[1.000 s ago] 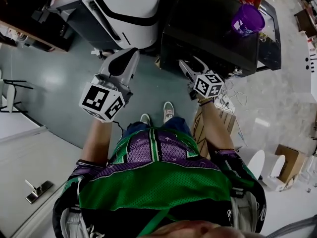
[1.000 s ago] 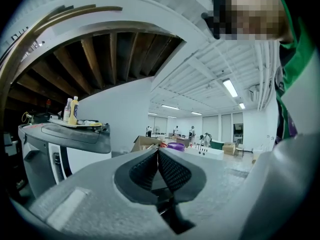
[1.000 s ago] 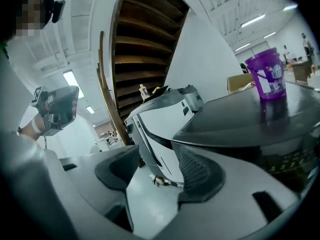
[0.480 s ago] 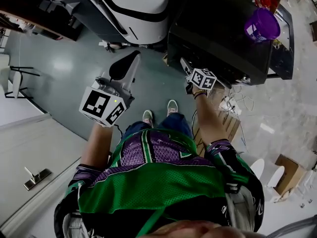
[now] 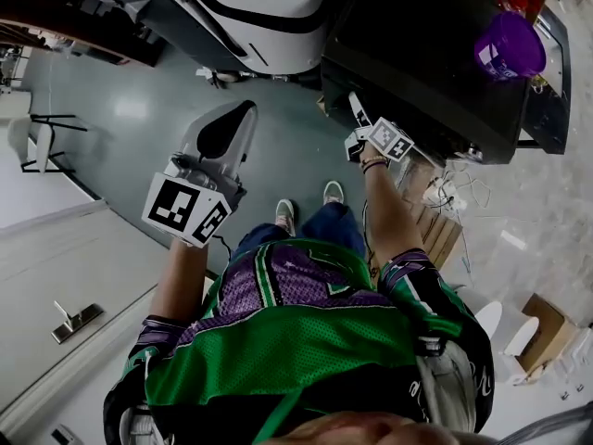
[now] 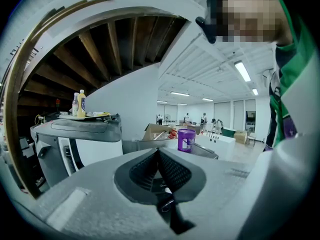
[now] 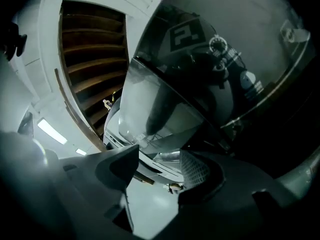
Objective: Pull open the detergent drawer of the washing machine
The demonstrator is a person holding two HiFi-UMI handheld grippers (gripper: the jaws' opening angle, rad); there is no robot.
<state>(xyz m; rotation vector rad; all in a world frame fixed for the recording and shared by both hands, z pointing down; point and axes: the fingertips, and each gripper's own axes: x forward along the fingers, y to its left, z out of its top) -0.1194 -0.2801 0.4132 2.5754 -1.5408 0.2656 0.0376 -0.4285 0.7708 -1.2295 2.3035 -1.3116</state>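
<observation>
Black washing machine [image 5: 417, 54] ahead, its detergent drawer somewhere on that glossy front, hard to pick out. Left hand-held gripper [image 5: 243, 114] pinched together, idle. Right hand-held gripper [image 7: 159, 154] spread, empty, close in. It could slip off the slick panel and jolt the purple cup [image 5: 510, 46] on top.

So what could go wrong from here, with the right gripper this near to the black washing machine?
The right gripper, jaws apart and holding nothing, faces the glossy dark front of the washing machine; it may close on a wrong edge or slip off.
A hard pull could shake the purple cup standing on top of the machine.
Loose cables lie on the floor at the person's right; a step back might catch them.
</observation>
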